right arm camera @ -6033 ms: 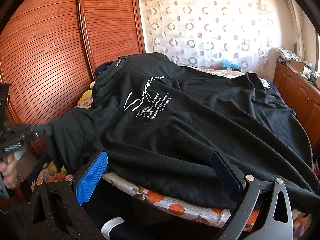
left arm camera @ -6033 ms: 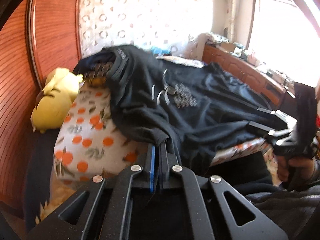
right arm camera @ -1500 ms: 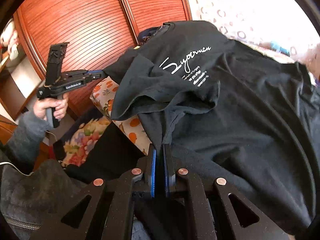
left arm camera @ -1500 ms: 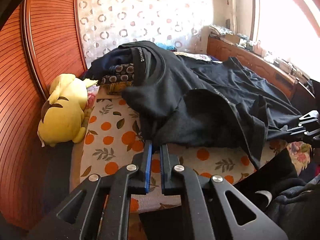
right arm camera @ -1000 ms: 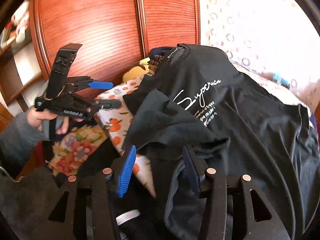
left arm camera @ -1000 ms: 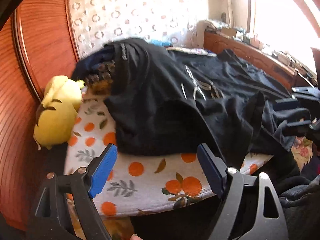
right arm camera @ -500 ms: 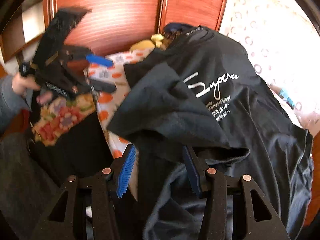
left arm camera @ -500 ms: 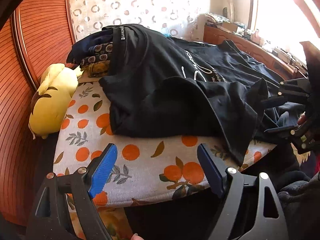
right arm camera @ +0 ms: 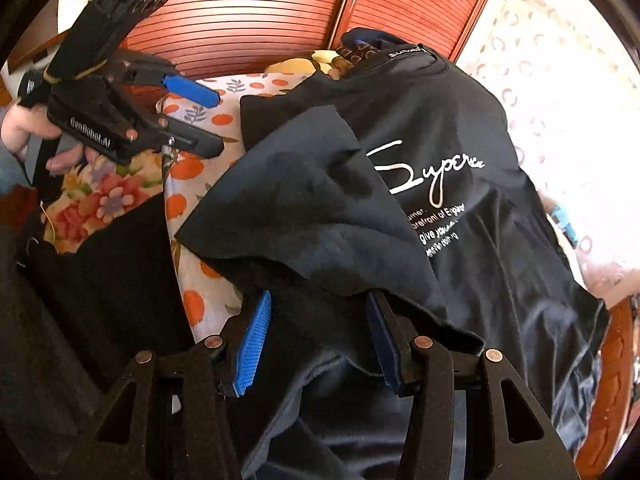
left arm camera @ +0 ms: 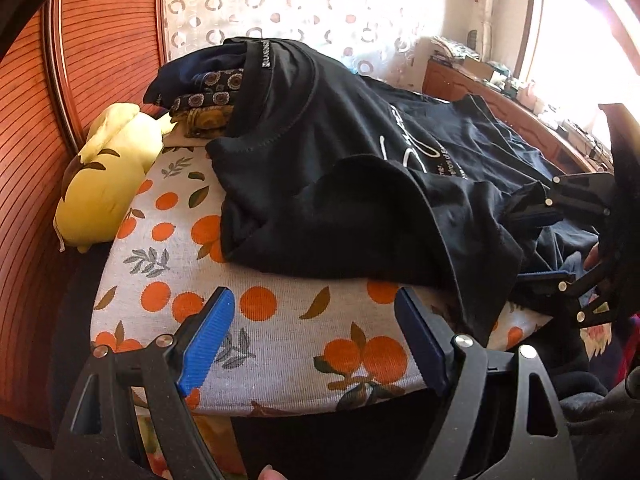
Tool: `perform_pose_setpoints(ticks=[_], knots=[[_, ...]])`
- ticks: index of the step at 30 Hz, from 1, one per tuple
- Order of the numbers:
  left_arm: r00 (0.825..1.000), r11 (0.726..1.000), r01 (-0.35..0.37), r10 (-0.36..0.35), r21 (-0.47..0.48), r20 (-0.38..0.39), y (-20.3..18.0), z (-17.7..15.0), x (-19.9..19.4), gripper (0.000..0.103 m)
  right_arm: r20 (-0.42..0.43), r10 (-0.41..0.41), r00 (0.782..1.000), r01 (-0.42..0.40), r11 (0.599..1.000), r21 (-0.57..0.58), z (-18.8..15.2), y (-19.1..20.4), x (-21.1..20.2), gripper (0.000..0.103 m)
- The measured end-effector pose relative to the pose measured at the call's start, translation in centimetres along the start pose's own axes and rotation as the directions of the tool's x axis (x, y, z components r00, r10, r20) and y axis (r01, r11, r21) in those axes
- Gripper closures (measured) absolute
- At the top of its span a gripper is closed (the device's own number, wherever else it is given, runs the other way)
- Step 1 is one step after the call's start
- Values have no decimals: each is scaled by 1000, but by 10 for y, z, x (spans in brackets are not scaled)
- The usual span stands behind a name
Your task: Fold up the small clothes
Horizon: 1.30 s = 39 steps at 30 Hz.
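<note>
A bed with an orange-printed white knit cover (left arm camera: 256,312) was backed by ribbed red-brown wooden doors (right arm camera: 256,8). A black cotton T-shirt with white script lettering (right arm camera: 460,208) was spread across it, one sleeve folded inward. The left gripper (left arm camera: 316,336) was held wide open and empty above bare cover. The right gripper (right arm camera: 320,336) was half open, shirt fabric lying loosely between unpressed pads. A yellow plush toy (left arm camera: 108,176) lay beside the doors.

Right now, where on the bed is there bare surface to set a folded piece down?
One free patch: the orange-print cover, bordered by the black T-shirt, the yellow plush toy and the bed's near edge. Crowded elsewhere: the T-shirt spreads over the rest, and patterned clothes pile at the far corner.
</note>
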<state>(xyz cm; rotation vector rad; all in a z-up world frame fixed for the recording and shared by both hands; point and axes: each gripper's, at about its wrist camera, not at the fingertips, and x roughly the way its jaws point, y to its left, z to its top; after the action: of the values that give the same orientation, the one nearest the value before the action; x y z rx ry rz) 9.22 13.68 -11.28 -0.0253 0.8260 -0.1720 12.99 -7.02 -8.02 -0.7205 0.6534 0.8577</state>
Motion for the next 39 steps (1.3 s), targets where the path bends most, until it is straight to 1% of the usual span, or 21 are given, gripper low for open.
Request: perform_pose_setpoints(ticks=[2, 3, 4, 5, 6, 7, 10, 15, 19, 21, 23, 26, 30, 32, 33, 34, 36, 39], knots=[[1000, 1000, 2, -2, -13, -8, 2, -1, 4, 20, 7, 5, 1000, -5, 1000, 10, 1, -2, 0, 52], [1000, 1000, 4, -4, -17, -9, 2, -1, 5, 20, 10, 12, 1000, -12, 1000, 11, 3, -3, 1, 58], [1000, 1000, 3, -3, -14, -3, 2, -2, 5, 20, 10, 23, 1000, -23, 1000, 12, 5, -4, 2, 71], [1000, 1000, 3, -3, -12, -4, 2, -2, 5, 20, 15, 28, 999, -28, 1000, 12, 6, -4, 1, 76], [1000, 1000, 4, -5, -13, -4, 2, -2, 5, 20, 27, 32, 999, -33, 999, 14, 7, -5, 0, 87], [1000, 1000, 7, -7, -14, -5, 1, -2, 4, 20, 33, 43, 999, -44, 999, 20, 9, -6, -2, 92], [1000, 1000, 12, -12, -8, -3, 1, -2, 3, 20, 73, 66, 995, -70, 997, 44, 16, -13, -13, 94], [1000, 1000, 16, -16, 4, 2, -3, 0, 1, 20, 136, 128, 982, -143, 983, 110, 25, -30, -36, 94], [1000, 1000, 19, -19, 16, 8, -6, 3, -1, 20, 171, 150, 974, -174, 976, 132, 25, -32, -52, 94], [1000, 1000, 20, -21, 21, 11, -7, 3, -2, 20, 179, 144, 973, -168, 977, 128, 24, -30, -54, 94], [1000, 999, 23, -23, 23, 10, -7, 2, -2, 20, 163, 117, 980, -138, 983, 121, 25, -28, -51, 95], [1000, 1000, 21, -21, 22, 7, -6, 2, -1, 20, 142, 140, 980, -156, 981, 112, 24, -27, -43, 95], [1000, 1000, 19, -19, 21, 6, -5, 1, -2, 20, 107, 120, 987, -128, 989, 72, 20, -16, -41, 94], [1000, 1000, 18, -18, 21, 7, -5, 1, -2, 20, 79, 88, 993, -92, 995, 43, 17, -9, -39, 82], [1000, 1000, 18, -18, 19, 8, -4, 1, -3, 20, 66, 68, 995, -70, 997, 23, 16, -6, -36, 71], [1000, 1000, 18, -18, 18, 8, -3, -1, -4, 20, 55, 58, 997, -59, 998, 6, 16, -4, -33, 65], [1000, 1000, 17, -17, 14, 9, -3, -1, -4, 20, 26, 54, 998, -53, 998, -15, 13, 0, -27, 60], [1000, 1000, 19, -19, 15, 10, -4, -1, -5, 20, 8, 37, 999, -37, 999, -39, 15, 5, -18, 59]])
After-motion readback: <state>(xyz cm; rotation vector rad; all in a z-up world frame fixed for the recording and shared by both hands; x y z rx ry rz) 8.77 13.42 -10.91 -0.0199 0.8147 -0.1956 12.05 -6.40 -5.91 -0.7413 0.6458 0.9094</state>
